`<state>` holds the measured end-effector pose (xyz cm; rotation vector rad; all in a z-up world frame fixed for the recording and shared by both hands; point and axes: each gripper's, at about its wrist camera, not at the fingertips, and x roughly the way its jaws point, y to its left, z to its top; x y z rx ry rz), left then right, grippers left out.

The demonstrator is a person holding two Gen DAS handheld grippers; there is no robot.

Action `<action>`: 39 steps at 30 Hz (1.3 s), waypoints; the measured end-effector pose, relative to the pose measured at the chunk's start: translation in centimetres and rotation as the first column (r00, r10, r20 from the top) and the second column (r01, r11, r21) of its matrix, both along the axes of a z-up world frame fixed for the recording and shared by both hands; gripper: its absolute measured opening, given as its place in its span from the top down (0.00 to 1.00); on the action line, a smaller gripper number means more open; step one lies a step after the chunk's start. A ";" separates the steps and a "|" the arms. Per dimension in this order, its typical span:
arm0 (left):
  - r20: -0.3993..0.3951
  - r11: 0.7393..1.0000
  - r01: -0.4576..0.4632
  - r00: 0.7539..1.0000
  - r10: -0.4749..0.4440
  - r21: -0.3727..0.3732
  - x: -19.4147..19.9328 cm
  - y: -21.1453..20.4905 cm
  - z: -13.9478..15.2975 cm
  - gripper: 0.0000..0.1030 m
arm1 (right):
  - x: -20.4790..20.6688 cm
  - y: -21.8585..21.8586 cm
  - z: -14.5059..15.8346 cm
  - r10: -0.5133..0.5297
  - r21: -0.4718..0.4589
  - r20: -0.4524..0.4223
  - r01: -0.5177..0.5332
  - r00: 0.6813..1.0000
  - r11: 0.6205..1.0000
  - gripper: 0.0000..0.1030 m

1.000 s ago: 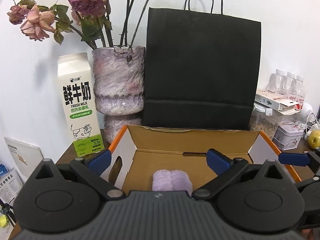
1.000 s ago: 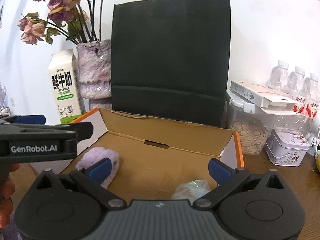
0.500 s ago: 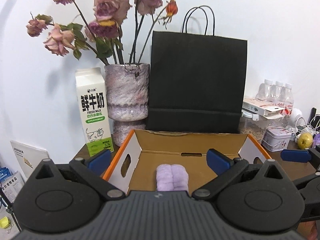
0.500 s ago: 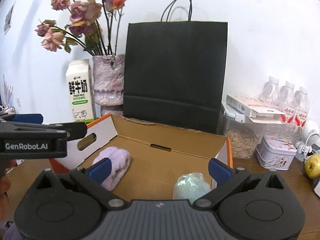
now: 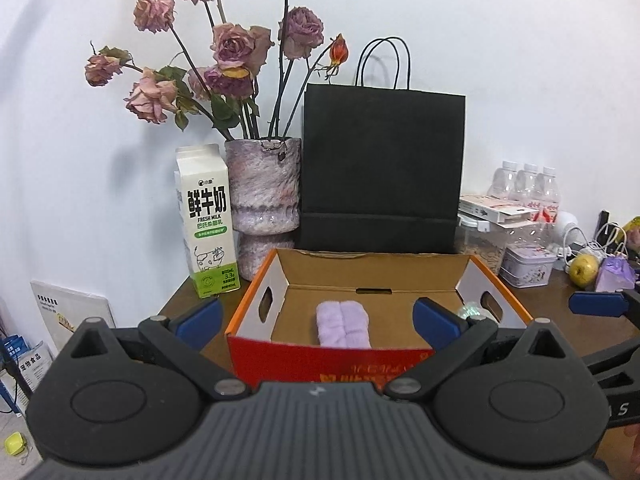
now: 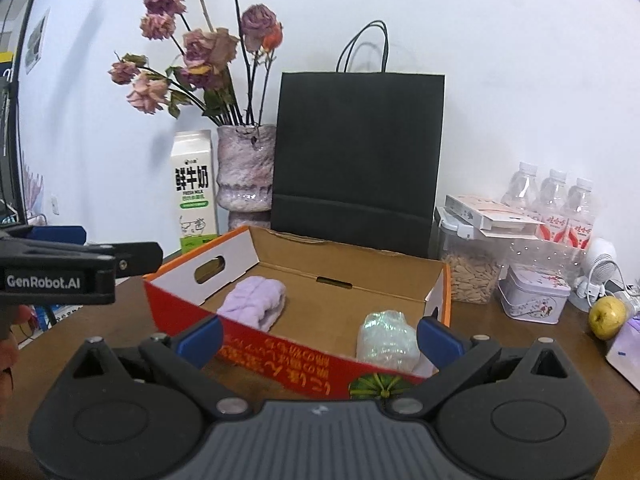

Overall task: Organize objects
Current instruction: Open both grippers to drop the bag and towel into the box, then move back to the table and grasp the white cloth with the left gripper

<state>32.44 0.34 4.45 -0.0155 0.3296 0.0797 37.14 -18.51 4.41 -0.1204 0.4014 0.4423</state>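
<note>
While both spread wide, left claw (image 5: 316,322), right claw (image 6: 319,336) hold nothing.

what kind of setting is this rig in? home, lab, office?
Likely a home or small office corner, staged for tidying: a wooden table against a white wall, crowded with a vase of dried roses, a milk carton, bottled water and an open cardboard box.

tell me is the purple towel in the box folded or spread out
Folded. The purple towel lies as a compact bundle on the floor of the cardboard box, with a crease down its middle in the left wrist view.
</note>
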 end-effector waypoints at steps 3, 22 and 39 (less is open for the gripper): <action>0.005 1.000 0.004 1.000 -0.004 0.000 -1.5 -0.1 0.0 0.00 | -1.5 -0.4 0.2 0.004 0.003 0.005 -0.004 1.000 1.000 0.00; -0.036 1.000 0.007 0.999 -0.006 0.029 -8.5 -0.1 0.3 0.00 | -8.0 -2.1 -0.1 0.015 0.012 -0.002 -0.015 1.000 1.000 0.00; -0.307 1.000 -0.001 0.952 0.001 0.001 -15.5 -1.2 -5.2 0.00 | -16.2 -5.6 -3.6 -0.004 -0.031 -0.088 0.001 0.996 1.000 0.00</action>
